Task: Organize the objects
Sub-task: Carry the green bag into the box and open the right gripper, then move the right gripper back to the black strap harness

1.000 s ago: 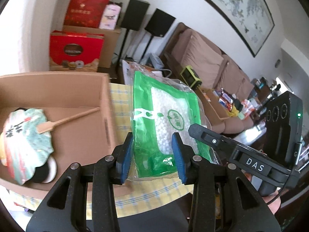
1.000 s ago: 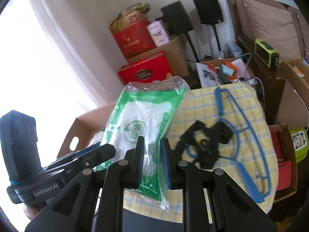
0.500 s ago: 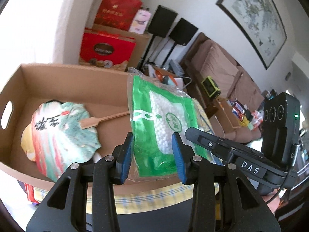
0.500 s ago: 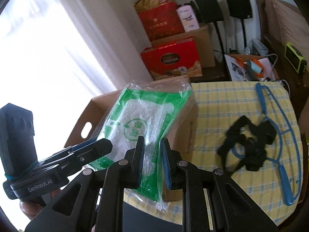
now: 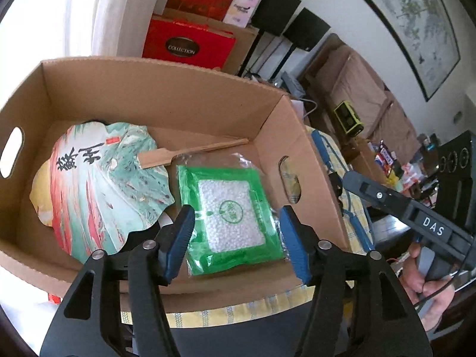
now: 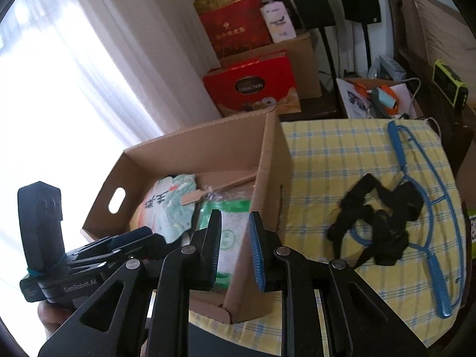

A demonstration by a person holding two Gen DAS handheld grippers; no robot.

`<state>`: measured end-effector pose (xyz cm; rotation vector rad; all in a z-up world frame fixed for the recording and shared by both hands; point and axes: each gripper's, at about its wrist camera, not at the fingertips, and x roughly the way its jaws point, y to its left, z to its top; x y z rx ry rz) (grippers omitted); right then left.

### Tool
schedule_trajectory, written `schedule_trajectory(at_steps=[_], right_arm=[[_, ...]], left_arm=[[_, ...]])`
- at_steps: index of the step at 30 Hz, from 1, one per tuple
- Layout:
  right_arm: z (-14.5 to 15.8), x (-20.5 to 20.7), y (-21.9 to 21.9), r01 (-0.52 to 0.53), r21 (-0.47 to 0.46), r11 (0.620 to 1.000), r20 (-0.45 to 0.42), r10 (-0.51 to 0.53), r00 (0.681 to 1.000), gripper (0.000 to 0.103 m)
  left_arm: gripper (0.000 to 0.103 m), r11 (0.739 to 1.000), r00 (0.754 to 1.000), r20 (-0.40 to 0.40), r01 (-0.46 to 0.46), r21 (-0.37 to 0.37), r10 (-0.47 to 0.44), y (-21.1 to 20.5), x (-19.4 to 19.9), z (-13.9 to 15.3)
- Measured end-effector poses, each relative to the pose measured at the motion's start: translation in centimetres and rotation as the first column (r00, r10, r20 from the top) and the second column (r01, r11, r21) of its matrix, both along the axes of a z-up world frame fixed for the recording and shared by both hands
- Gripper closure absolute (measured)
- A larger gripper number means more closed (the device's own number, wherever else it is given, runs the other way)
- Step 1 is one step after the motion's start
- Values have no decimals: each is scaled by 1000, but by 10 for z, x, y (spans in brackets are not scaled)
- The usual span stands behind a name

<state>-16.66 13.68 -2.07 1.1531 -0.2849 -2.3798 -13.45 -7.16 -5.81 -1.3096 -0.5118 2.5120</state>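
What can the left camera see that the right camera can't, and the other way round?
Only the left view shows the painting on the wall. Only the right view shows the whole blue hanger and black straps on the checked cloth. Both show the box, the fan and the green bag lying inside it.

Home living room: brown sofa [image 5: 354,89] with cushions; framed painting [image 5: 416,23] on wall; two black speakers on stands [image 6: 330,6]; red gift boxes [image 6: 253,80] stacked by curtained window [image 6: 59,74]; checked cloth on bench [image 6: 342,154].
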Motion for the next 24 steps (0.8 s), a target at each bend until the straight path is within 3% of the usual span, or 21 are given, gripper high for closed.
schedule_trajectory(at_steps=[5, 9, 13, 18, 24], right_arm=[[9, 6, 13, 38, 43, 998, -21, -37, 999, 71], [13, 13, 25, 84, 118, 989, -61, -78, 995, 46], [12, 18, 36, 106, 165, 981, -72, -95, 993, 35], [12, 25, 61, 153, 163, 975, -76, -142, 987, 28], [12, 30, 93, 217, 190, 958, -77, -205, 976, 28]], left_arm=[[28, 1000, 999, -30, 11, 21, -10, 10, 8, 11], [24, 1000, 998, -54, 17, 6, -17, 20, 9, 22], [16, 999, 997, -71, 28, -18, -29, 30, 12, 28], [12, 998, 994, -93, 46, -40, -49, 47, 16, 36], [12, 993, 988, -116, 100, -55, -106, 78, 22, 41]])
